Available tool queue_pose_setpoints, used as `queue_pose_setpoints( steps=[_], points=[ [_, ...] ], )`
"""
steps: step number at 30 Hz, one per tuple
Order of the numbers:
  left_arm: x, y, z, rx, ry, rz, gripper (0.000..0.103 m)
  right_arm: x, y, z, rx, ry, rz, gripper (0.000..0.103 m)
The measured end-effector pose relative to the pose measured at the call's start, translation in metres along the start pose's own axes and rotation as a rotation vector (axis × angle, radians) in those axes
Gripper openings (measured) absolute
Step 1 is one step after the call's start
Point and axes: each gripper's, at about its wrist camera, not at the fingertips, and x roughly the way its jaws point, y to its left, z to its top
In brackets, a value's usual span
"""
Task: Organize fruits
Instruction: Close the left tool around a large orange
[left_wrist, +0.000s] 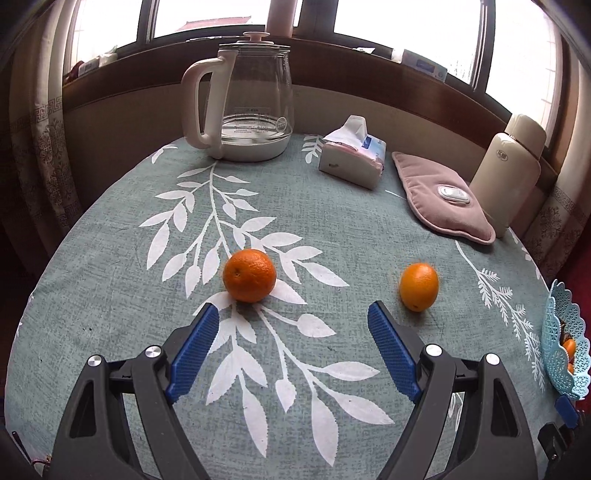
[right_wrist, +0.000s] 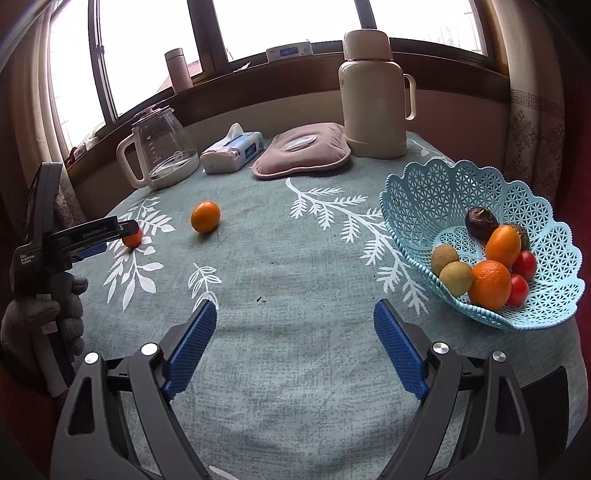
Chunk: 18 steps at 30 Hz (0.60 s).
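Note:
Two oranges lie loose on the teal leaf-print tablecloth. The rounder orange (left_wrist: 249, 275) sits just beyond my left gripper (left_wrist: 291, 312), which is open and empty; in the right wrist view this orange (right_wrist: 133, 238) is partly hidden behind the left gripper's fingers (right_wrist: 99, 240). The oval orange (left_wrist: 419, 286) (right_wrist: 205, 216) lies to its right. My right gripper (right_wrist: 295, 308) is open and empty over bare cloth. The light blue lattice basket (right_wrist: 417, 192) (left_wrist: 561, 332) at the right holds several fruits: oranges, red tomatoes, brownish and dark ones.
At the back stand a glass kettle (left_wrist: 251, 99) (right_wrist: 159, 147), a tissue pack (left_wrist: 352, 155) (right_wrist: 232, 149), a pink heating pad (left_wrist: 439, 195) (right_wrist: 303, 149) and a cream thermos (left_wrist: 513, 170) (right_wrist: 373, 92). The round table edge curves left and right. A gloved hand (right_wrist: 40, 317) holds the left gripper.

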Motion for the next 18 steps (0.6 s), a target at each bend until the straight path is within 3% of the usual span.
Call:
queue_pose_setpoints(
  steps=[11, 18],
  points=[
    [0.029, 0.022, 0.02, -0.036, 0.018, 0.074, 0.082, 0.002, 0.0, 0.0, 0.003, 0.007, 0.005, 0.088],
    [0.047, 0.025, 0.024, -0.027, 0.058, 0.093, 0.065, 0.003, 0.0, -0.001, 0.006, 0.013, 0.007, 0.088]
  ],
)
